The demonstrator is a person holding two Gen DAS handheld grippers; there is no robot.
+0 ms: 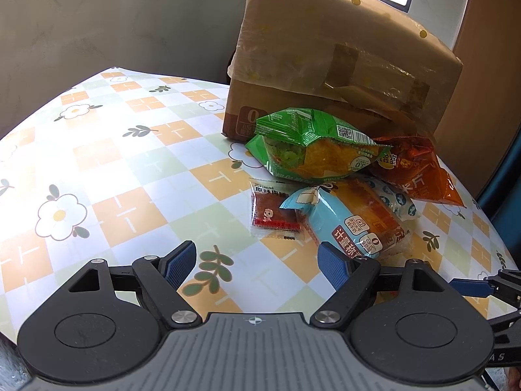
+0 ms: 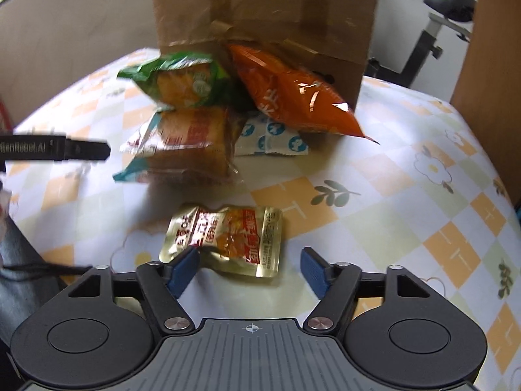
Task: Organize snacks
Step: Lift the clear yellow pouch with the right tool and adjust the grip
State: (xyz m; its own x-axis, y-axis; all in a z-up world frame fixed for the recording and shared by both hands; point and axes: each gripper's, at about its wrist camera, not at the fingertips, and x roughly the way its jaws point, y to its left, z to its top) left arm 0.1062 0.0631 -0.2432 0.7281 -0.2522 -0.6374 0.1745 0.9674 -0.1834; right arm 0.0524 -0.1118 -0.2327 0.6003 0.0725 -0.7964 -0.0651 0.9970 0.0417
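Observation:
A pile of snacks lies in front of a taped cardboard box (image 1: 342,62): a green bag (image 1: 312,146), an orange bag (image 1: 416,169), a blue-wrapped cake (image 1: 351,218) and a small red jerky packet (image 1: 273,211). My left gripper (image 1: 257,264) is open and empty, with its right finger close to the cake. In the right wrist view the same pile shows: green bag (image 2: 185,81), orange bag (image 2: 293,94), cake (image 2: 192,143). A gold packet (image 2: 228,238) lies apart, just ahead of my open right gripper (image 2: 250,270).
The table has a checked floral cloth (image 1: 130,169). The box (image 2: 263,16) stands at the back. The left gripper's body (image 2: 55,148) reaches in from the left of the right wrist view. A wooden panel (image 2: 491,49) and an exercise bike (image 2: 433,32) stand beyond the table.

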